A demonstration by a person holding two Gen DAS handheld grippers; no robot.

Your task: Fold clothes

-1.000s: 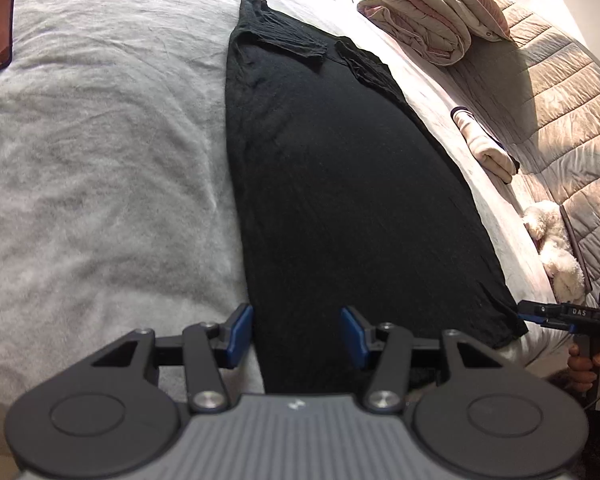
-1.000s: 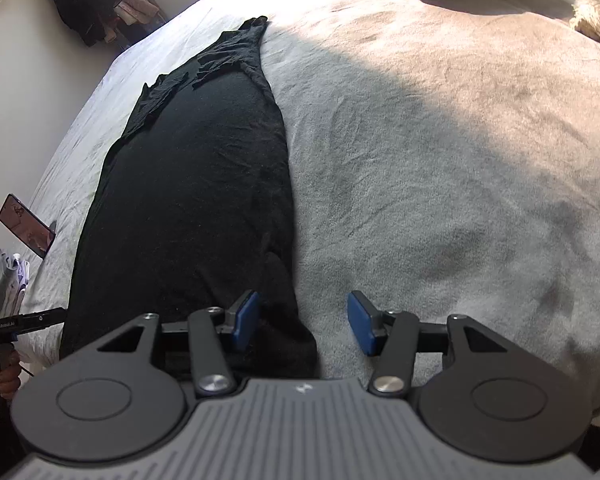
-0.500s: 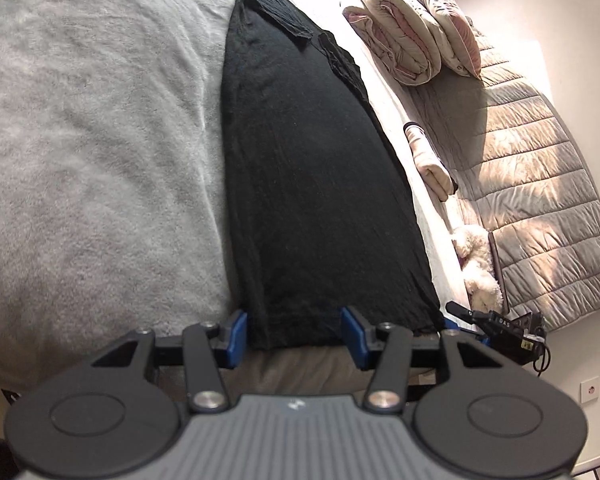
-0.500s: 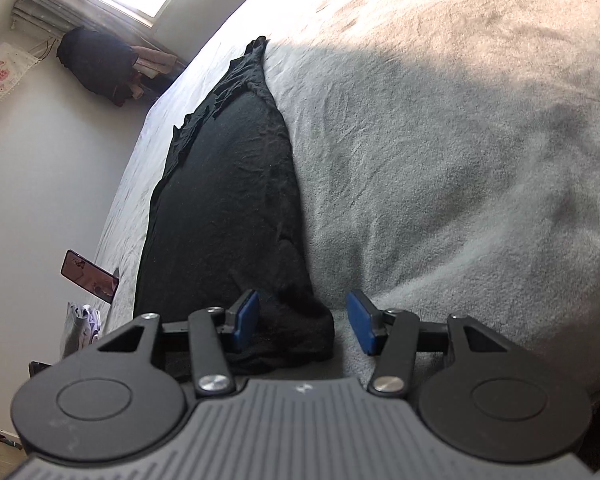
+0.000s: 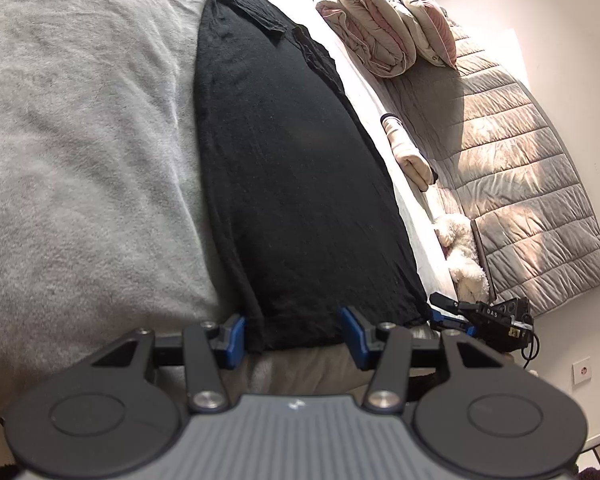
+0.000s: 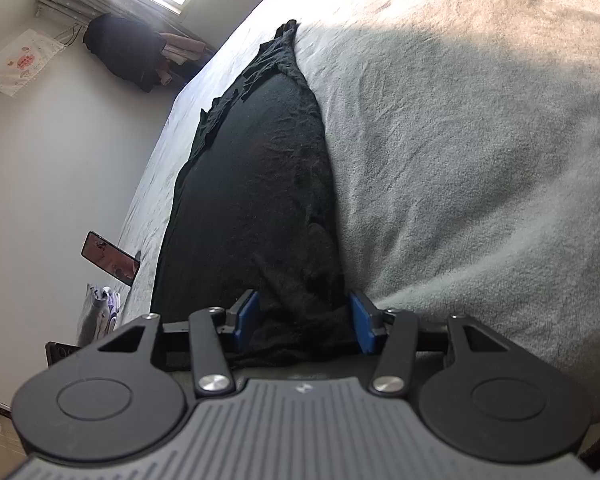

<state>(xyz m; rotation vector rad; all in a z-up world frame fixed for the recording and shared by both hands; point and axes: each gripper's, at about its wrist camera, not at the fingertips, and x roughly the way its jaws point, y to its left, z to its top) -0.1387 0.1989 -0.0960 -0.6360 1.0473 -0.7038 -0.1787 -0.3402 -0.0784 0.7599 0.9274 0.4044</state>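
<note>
On the grey bed, the black garment lies flat from 6 to 12 o'clock; soft and light, it should be taken by its near hem corners. Left gripper and right gripper stand unclenched around them.

A plain black garment lies on a grey blanket; the tongs' pads are blue.
</note>
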